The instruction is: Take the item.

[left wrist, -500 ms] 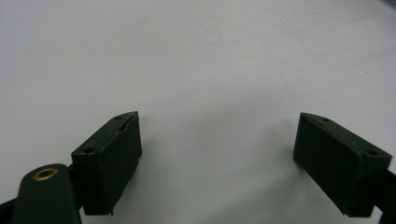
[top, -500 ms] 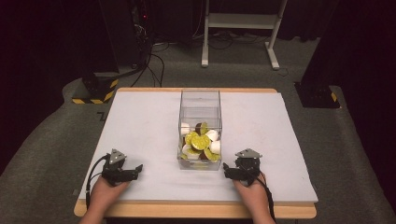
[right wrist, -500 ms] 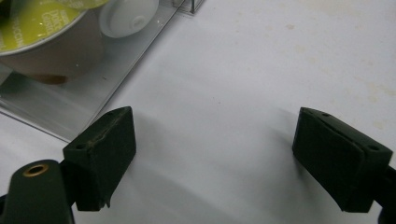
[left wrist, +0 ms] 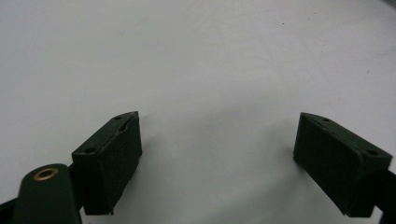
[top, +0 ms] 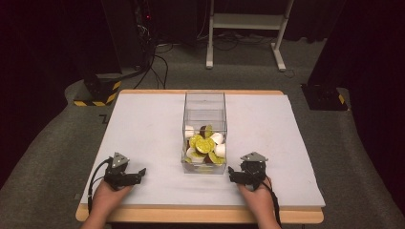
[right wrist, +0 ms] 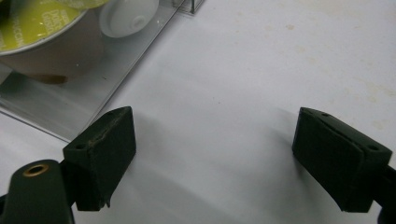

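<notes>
We have one desk point(top: 143, 129) with a white top, and one clear box point(top: 204, 131) standing at its middle, long side running away from us. The box holds a pile of coffee pods point(top: 205, 145) at its near end; we count roughly eight or nine, green-lidded and white ones mixed, exact number hard to tell through the heap. Two tongs in play: left tongs point(top: 139, 173) rest on the desk well left of the box, jaws spread wide with nothing between them; right tongs point(top: 231, 172) sit just beside the box's near right corner, jaws likewise spread and empty. In the right gripper view the box wall point(right wrist: 93, 93) and a green-lidded pod point(right wrist: 42, 32) are close up on the left. We judge this the start, before any reach; next move likely calls for lifting the right tongs over the rim and down onto a top pod.
</notes>
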The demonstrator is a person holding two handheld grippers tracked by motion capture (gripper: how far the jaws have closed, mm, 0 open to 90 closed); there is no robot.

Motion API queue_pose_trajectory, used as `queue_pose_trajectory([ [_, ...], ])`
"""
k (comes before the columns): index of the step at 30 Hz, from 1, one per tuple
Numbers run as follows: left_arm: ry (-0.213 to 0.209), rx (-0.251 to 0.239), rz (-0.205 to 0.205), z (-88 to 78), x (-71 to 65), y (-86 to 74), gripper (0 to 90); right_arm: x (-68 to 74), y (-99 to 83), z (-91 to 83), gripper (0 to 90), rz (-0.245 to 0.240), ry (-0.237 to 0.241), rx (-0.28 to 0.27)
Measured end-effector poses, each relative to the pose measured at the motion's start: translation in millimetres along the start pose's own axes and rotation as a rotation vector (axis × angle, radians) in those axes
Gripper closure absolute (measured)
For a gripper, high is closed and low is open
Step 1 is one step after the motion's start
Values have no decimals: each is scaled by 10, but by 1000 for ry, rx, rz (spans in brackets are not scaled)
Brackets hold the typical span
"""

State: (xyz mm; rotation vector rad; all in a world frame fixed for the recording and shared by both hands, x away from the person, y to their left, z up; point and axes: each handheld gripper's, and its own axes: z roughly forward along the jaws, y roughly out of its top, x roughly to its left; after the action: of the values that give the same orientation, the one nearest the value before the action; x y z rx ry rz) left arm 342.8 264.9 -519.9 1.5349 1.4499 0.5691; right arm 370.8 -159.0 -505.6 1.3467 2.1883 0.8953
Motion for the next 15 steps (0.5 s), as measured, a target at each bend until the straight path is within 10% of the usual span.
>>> queue_pose_trajectory([
  [15,-2,-2,-5,4,0,3,152,-54,-2,-61,141,6,33,-8],
])
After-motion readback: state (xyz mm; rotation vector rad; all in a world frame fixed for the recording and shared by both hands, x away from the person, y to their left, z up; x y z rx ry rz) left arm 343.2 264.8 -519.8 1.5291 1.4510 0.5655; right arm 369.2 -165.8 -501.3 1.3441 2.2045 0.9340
